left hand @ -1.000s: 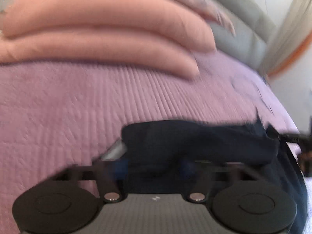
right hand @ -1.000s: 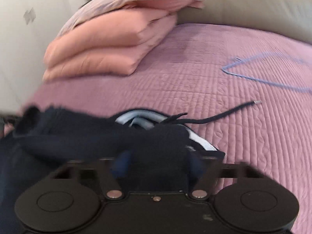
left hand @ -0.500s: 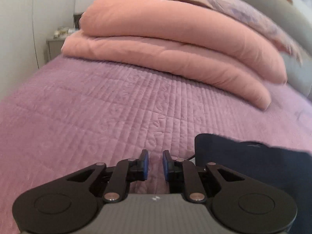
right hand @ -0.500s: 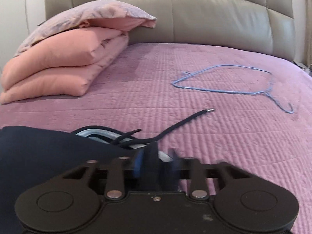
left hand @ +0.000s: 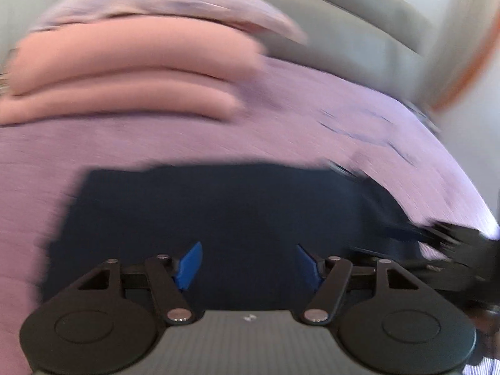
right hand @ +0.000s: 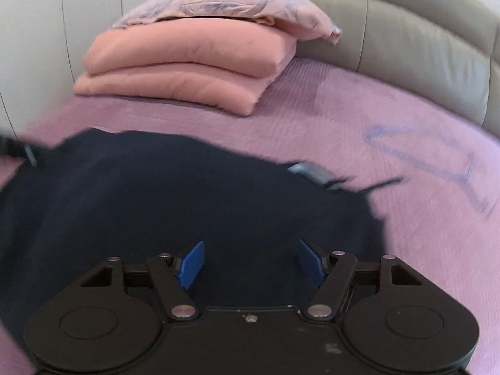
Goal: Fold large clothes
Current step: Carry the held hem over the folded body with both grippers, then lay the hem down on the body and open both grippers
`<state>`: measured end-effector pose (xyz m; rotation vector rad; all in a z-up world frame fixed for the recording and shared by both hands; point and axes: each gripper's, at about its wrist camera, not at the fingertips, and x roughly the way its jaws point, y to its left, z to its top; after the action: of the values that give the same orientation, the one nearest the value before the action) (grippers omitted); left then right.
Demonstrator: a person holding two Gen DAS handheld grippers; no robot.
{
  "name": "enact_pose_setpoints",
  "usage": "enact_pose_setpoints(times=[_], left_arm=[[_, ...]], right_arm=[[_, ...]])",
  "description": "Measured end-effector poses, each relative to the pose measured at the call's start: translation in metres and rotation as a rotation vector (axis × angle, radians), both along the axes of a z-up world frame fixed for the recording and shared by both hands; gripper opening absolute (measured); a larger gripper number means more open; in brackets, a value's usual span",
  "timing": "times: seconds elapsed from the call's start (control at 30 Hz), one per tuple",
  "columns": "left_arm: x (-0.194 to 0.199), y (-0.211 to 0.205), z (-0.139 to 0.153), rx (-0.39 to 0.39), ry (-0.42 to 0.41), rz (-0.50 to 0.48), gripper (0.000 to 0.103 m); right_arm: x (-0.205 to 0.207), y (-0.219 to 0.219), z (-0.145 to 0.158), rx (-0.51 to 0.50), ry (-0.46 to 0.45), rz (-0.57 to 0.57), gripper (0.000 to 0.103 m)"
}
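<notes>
A dark navy garment [left hand: 234, 206] lies spread flat on the purple bedspread [left hand: 93, 143], folded into a broad block. My left gripper [left hand: 249, 264] hovers over its near part. Its jaws are opening, and nothing is pinched between the blue pads [left hand: 190, 265]. In the right wrist view the same garment [right hand: 156, 193] fills the lower left. My right gripper [right hand: 251, 262] hangs above its near right part, also opening, with its blue pads [right hand: 309, 262] apart and off the cloth. A black drawstring [right hand: 381, 184] trails from the garment's far right corner.
A folded pink duvet [right hand: 187, 62] with a patterned pillow [right hand: 218, 3] on top sits at the head of the bed, against the grey padded headboard [right hand: 422, 40]. A blue wire hanger [right hand: 422, 153] lies on the bedspread to the right. White cupboard doors [right hand: 37, 31] stand at the left.
A second ago both grippers held a raised edge of the garment. It now lies flat, both have let go and opened wide, and both have drawn back over it.
</notes>
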<state>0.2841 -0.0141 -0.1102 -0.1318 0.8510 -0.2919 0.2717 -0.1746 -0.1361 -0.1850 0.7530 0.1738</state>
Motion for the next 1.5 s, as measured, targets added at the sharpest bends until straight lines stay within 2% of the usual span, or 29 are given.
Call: enact_pose_setpoints(times=[0.07,0.1,0.13,0.17,0.2,0.27,0.3,0.37,0.4,0.43,0.5,0.57,0.67,0.7,0.73,0.83,0.87,0.9,0.97,1.0,1.03,1.13,1.17,1.23,1.27,1.3,1.33,1.4,1.5], left_arm=[[-0.010,-0.023,-0.027,0.098,0.040,-0.036,0.068],[-0.013,-0.027,-0.045,0.158,0.050,-0.022,0.079],[-0.019,-0.021,-0.056,0.165,0.016,-0.002,0.087],[-0.025,-0.011,-0.062,0.130,-0.008,0.016,0.093],[-0.027,-0.002,-0.062,0.098,0.008,0.026,0.092],[-0.030,0.009,-0.055,0.133,0.022,0.075,0.087],[-0.032,0.013,-0.051,0.147,0.026,0.091,0.084],[-0.036,0.023,-0.041,0.120,0.061,0.123,0.081],[-0.038,0.026,-0.036,0.098,0.077,0.124,0.080],[-0.044,0.026,-0.030,0.066,0.086,0.110,0.080],[-0.056,0.018,-0.021,0.035,0.085,0.072,0.083],[-0.060,-0.002,-0.021,0.142,0.111,0.043,0.086],[-0.063,-0.012,-0.038,0.239,0.141,0.019,0.089],[-0.064,-0.008,-0.047,0.243,0.172,0.033,0.095],[-0.065,0.002,-0.055,0.237,0.184,0.063,0.101],[-0.073,0.030,-0.061,0.220,0.159,0.102,0.103],[-0.078,0.033,-0.060,0.277,0.142,0.128,0.103],[-0.083,0.035,-0.060,0.361,0.113,0.154,0.103],[-0.089,0.048,-0.062,0.439,0.095,0.212,0.103],[-0.090,0.058,-0.061,0.397,0.110,0.223,0.103],[-0.090,0.068,-0.058,0.349,0.134,0.233,0.103],[-0.090,0.090,-0.046,0.377,0.146,0.314,0.100],[-0.090,0.101,-0.039,0.338,0.137,0.321,0.097],[-0.087,0.125,-0.027,0.200,0.127,0.323,0.096],[-0.085,0.138,-0.022,0.101,0.118,0.329,0.096],[-0.081,0.151,-0.018,0.006,0.111,0.340,0.096],[-0.076,0.164,-0.017,-0.078,0.109,0.346,0.097],[-0.062,0.184,-0.022,-0.193,0.136,0.350,0.098],[-0.036,0.198,-0.036,-0.297,0.214,0.368,0.098]], right_arm=[[-0.011,-0.008,-0.018,-0.046,0.024,-0.017,0.079],[-0.017,-0.025,-0.026,0.004,0.040,-0.031,0.079],[-0.022,-0.042,-0.029,0.080,0.045,-0.024,0.078],[-0.030,-0.060,-0.029,0.158,0.032,-0.007,0.075],[-0.036,-0.069,-0.027,0.161,0.025,-0.017,0.063],[-0.043,-0.076,-0.023,0.049,0.013,-0.056,0.060],[-0.046,-0.081,-0.021,0.037,0.006,-0.061,0.060],[-0.046,-0.082,-0.013,0.063,0.024,-0.108,0.062],[-0.045,-0.075,-0.007,0.053,0.036,-0.131,0.075],[-0.045,-0.062,0.000,0.034,0.032,-0.139,0.078],[-0.054,-0.032,0.015,0.075,-0.025,-0.040,0.077],[-0.064,0.003,0.021,0.099,-0.061,0.091,0.080],[-0.064,0.035,-0.010,-0.066,0.041,0.174,0.080],[-0.067,0.031,-0.022,-0.078,0.047,0.172,0.080],[-0.073,0.019,-0.030,-0.045,0.010,0.172,0.080],[-0.076,-0.027,-0.036,0.028,-0.003,0.099,0.084],[-0.079,-0.039,-0.035,0.065,0.009,0.080,0.084],[-0.080,-0.051,-0.035,0.053,0.013,0.053,0.084],[-0.087,-0.063,-0.040,-0.138,-0.011,0.007,0.084],[-0.095,-0.073,-0.040,-0.143,-0.042,0.020,0.084],[-0.097,-0.080,-0.039,-0.129,-0.031,0.008,0.084],[-0.082,-0.076,-0.015,-0.144,0.029,-0.100,0.083],[-0.076,-0.072,-0.001,-0.120,0.001,-0.134,0.084],[-0.059,-0.061,0.032,0.051,-0.102,-0.142,0.085],[-0.049,-0.053,0.042,0.123,-0.148,-0.141,0.089],[-0.036,-0.042,0.049,0.168,-0.184,-0.139,0.102],[-0.020,-0.028,0.052,0.189,-0.203,-0.135,0.102],[0.022,0.004,0.048,0.189,-0.175,-0.149,0.102],[0.086,0.039,0.021,0.148,-0.049,-0.260,0.102]])
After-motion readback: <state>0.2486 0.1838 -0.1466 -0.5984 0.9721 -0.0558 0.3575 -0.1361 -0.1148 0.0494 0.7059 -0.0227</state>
